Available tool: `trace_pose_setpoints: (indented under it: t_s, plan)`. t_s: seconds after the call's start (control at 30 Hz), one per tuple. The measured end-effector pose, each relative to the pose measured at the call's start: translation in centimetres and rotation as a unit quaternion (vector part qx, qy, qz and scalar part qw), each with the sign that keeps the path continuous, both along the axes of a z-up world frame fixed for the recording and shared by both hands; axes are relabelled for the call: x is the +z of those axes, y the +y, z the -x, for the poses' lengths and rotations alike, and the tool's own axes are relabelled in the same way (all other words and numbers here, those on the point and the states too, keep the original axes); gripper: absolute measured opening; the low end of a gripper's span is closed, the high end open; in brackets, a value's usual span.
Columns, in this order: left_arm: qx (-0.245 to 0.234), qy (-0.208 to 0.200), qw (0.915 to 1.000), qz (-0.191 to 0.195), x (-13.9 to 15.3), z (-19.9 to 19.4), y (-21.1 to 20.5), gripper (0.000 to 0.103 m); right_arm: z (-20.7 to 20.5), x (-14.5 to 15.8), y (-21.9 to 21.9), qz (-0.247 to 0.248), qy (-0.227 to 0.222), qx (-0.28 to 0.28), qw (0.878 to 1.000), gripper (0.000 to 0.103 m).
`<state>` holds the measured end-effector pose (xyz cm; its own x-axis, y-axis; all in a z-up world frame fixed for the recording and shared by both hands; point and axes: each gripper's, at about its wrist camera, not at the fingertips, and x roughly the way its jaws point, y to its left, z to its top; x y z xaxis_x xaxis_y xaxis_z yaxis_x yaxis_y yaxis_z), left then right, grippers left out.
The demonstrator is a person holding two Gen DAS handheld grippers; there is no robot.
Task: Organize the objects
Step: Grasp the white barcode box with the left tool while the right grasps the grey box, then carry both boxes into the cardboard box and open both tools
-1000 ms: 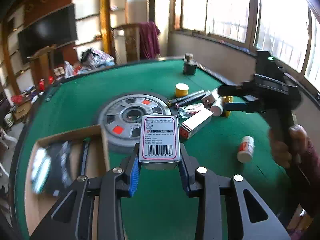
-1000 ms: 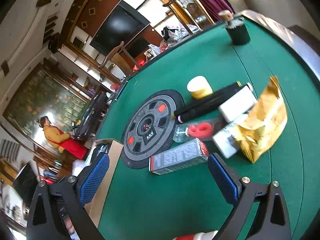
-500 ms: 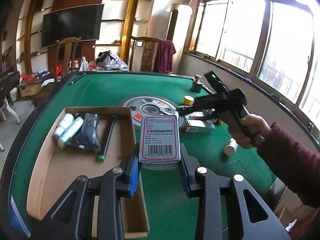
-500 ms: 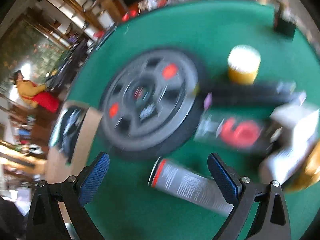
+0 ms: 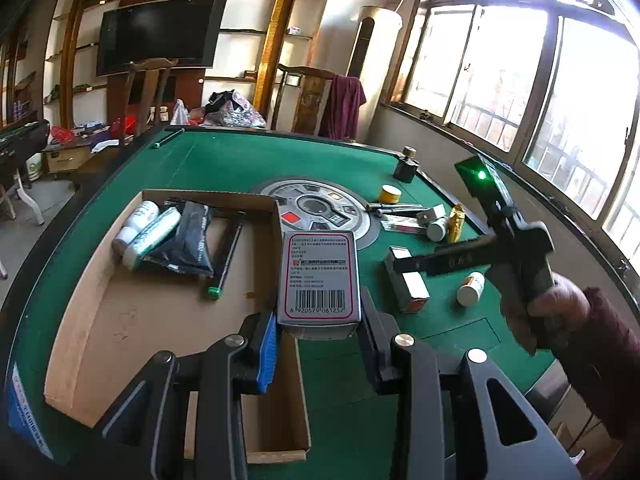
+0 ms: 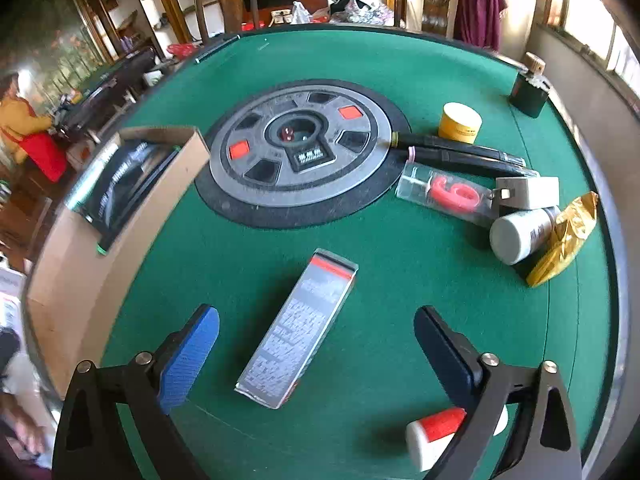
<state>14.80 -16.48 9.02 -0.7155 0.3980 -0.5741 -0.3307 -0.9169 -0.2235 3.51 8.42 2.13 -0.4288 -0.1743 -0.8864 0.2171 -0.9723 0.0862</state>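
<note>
held box: grey rectangular tin-like box with pink-bordered label and barcode (image 5: pixel 319 280), clamped between the pads of the left tool (image 5: pixel 318 334), carried above the near-right edge of the cardboard tray (image 5: pixel 100 280).
change: a second ago the tray was only at frame edge; now it is lined up just left of the held box. Drop-off is judged imminent.
tray contents: white tubes, black pouch, black pen already stowed.
right tool (image 6: pixel 316 340): jaws wide open, nothing gripped, swung down over the long grey carton with red end (image 6: pixel 298 326), which is lying flat between the pads, untouched. Judged the next pick.
bench: green felt (image 6: pixel 400 272), round grey centre disc (image 6: pixel 300 140), remaining clutter grouped at right.
room: dark TV, wooden chairs, bright windows.
</note>
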Motion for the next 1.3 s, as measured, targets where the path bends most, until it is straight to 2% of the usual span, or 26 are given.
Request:
trace_pose_setpoints:
  t_s: [0.07,0.1,0.13,0.2,0.3,0.53,0.67,0.87,0.97,1.13,1.2,1.3]
  plan:
    - [0.009,0.000,0.9999,0.004,0.0,-0.1,-0.3,0.034,-0.4,-0.5,-0.6,-0.007,0.005,-0.004,1.000,0.090]
    - [0.013,0.000,0.9999,0.005,0.0,-0.1,-0.5,0.034,-0.3,-0.8,-0.9,-0.010,0.000,-0.009,1.000,0.079]
    - [0.017,0.000,0.9998,0.005,0.1,-0.2,-0.8,0.034,-0.2,-0.9,-1.3,-0.010,-0.004,-0.012,1.000,0.064]
    - [0.027,0.003,0.9996,0.006,0.3,-0.5,-1.4,0.034,-0.2,-1.8,-1.4,-0.008,-0.021,-0.024,0.999,0.044]
    - [0.044,0.008,0.9990,0.006,0.5,-0.9,-2.8,0.034,-0.5,-1.4,-0.9,0.011,-0.010,-0.033,0.999,0.031]
    - [0.097,0.001,0.9953,-0.003,0.1,-1.3,-7.1,0.034,-1.7,0.3,0.4,0.074,0.003,-0.043,0.996,0.030]
    - [0.123,-0.005,0.9924,-0.003,-0.3,-1.6,-9.5,0.034,-2.4,1.6,-0.3,0.104,0.015,-0.034,0.994,0.030]
    - [0.133,-0.020,0.9909,0.004,-0.5,-0.3,-11.3,0.034,-2.3,4.2,-3.8,0.160,0.021,0.003,0.987,0.030]
    - [0.126,-0.025,0.9913,0.028,-0.4,1.4,-10.8,0.034,-1.5,5.1,-6.7,0.186,0.008,0.026,0.982,0.030]
    - [0.118,-0.055,0.9892,0.067,-1.5,4.8,-9.6,0.034,1.0,4.5,-11.8,0.197,-0.021,0.040,0.979,0.030]
    - [0.113,-0.074,0.9886,0.067,-2.5,5.9,-9.6,0.034,2.1,3.7,-13.4,0.195,-0.035,0.038,0.979,0.030]
    - [0.111,-0.100,0.9866,0.064,-3.8,7.3,-9.5,0.034,3.6,2.6,-15.7,0.160,-0.035,0.030,0.986,0.030]
